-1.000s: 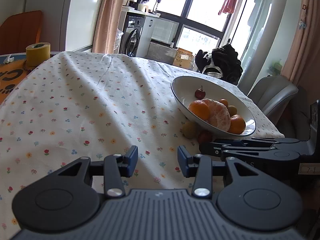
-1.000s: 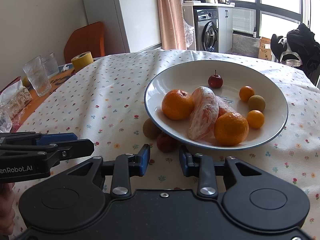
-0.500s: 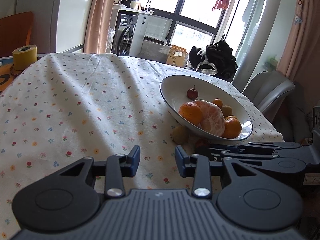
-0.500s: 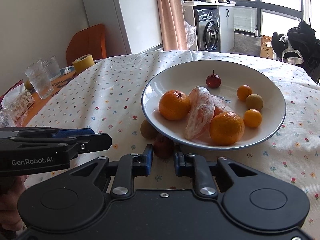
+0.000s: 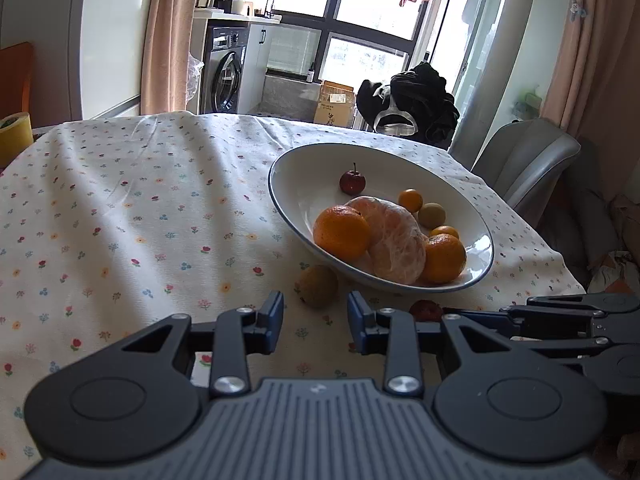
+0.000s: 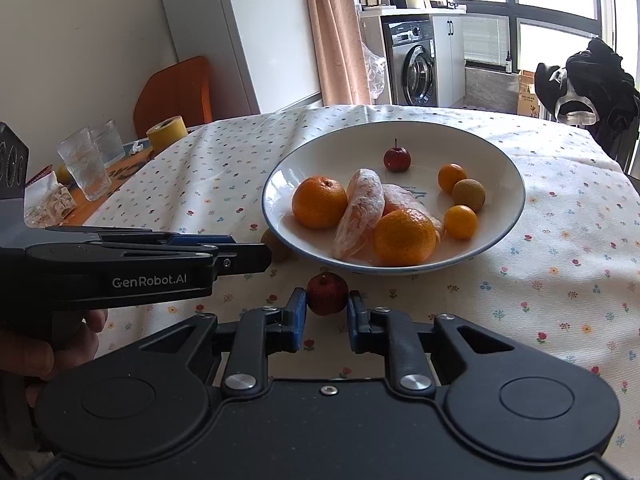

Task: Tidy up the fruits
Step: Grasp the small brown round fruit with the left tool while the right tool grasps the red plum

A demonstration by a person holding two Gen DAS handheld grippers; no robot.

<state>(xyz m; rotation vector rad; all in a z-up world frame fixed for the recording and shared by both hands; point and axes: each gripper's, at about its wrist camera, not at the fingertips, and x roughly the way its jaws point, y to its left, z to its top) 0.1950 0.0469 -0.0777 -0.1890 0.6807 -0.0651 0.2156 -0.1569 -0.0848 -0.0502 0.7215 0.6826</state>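
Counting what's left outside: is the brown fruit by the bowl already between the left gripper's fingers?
No. The brown fruit lies on the cloth ahead of the open left gripper.

One brand mark can be read, on the left claw.

In the right wrist view, "GenRobot.AI" stands in pale letters on the black side of the left claw, at about nine o'clock in the picture. A cardboard box on the floor beyond the bench, near twelve o'clock in the left wrist view, bears a white label and dark print, too small to make out. The washing machine's panel markings are likewise unreadable.
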